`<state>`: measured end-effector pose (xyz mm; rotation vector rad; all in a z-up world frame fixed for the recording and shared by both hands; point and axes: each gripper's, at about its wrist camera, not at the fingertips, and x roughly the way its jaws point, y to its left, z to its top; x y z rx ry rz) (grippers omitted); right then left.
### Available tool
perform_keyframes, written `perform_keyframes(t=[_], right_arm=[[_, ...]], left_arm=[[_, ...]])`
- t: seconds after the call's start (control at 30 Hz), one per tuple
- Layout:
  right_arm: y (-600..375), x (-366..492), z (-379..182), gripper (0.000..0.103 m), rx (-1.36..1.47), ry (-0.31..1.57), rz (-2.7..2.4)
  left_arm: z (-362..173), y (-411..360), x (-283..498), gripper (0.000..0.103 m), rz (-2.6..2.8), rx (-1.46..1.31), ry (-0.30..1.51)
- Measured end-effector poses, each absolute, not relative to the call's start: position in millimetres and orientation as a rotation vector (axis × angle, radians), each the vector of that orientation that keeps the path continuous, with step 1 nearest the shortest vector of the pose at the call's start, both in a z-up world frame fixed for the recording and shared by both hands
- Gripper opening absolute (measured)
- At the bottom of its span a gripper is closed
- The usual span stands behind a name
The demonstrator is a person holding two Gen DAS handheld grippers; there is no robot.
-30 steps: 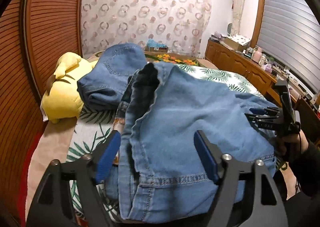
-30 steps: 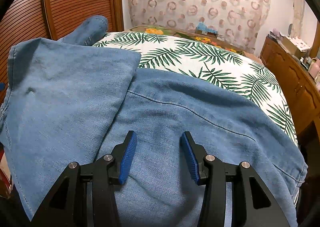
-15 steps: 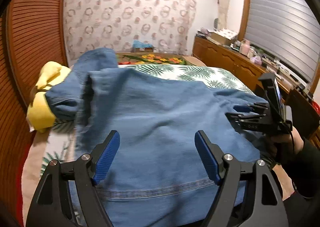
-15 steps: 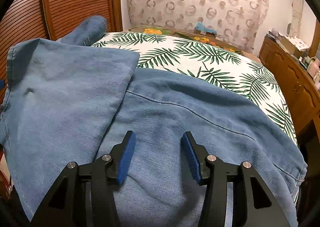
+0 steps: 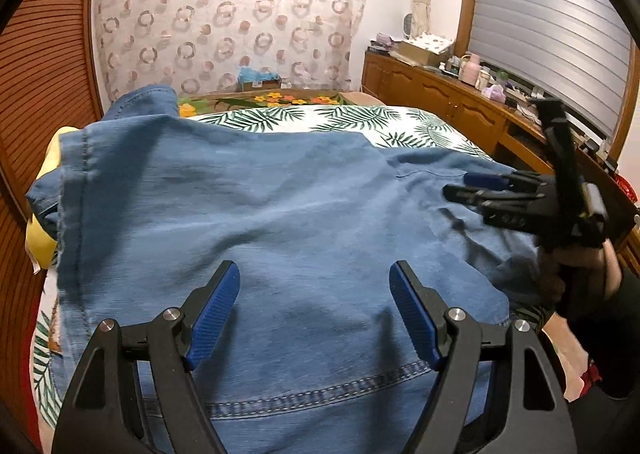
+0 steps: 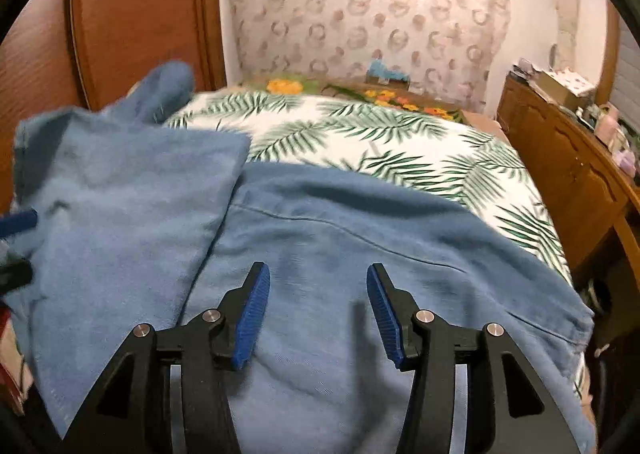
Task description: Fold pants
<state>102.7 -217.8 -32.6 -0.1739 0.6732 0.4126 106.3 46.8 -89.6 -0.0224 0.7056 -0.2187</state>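
left tool (image 5: 314, 308) open | jeans (image 5: 280, 222) on palm-print bedspread (image 6: 400, 142) | wooden cabinets (image 5: 440, 98)

matt blue denim pants (image 5: 280, 214), ribbed wood wall panel (image 5: 44, 66), leaf-print cloth bedsheet (image 6: 400, 142)

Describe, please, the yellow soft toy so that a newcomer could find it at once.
Start at the bed with the palm-leaf sheet and go to its side along the ribbed wooden wall. There the yellow soft toy peeks from under the denim pants, the only plain yellow thing among the blues and greens.
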Motion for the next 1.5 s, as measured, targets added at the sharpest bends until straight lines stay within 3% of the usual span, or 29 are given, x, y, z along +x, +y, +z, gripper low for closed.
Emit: perform_keyframes(t=[0.7,1.4,1.5], right_arm=[[-367,11,-15,0.052,-0.09,0.714,0.171],[-383,3,-19,0.052,-0.045,0.807,0.159],[-378,2,-19,0.043,-0.071,0.802,0.169]], left_arm=[[-94,13,105,0.078,-0.284,0.006,0.726],[-110,6,111,0.078,-0.281,0.021,0.768],[-110,6,112,0.078,-0.28,0.022,0.768]])
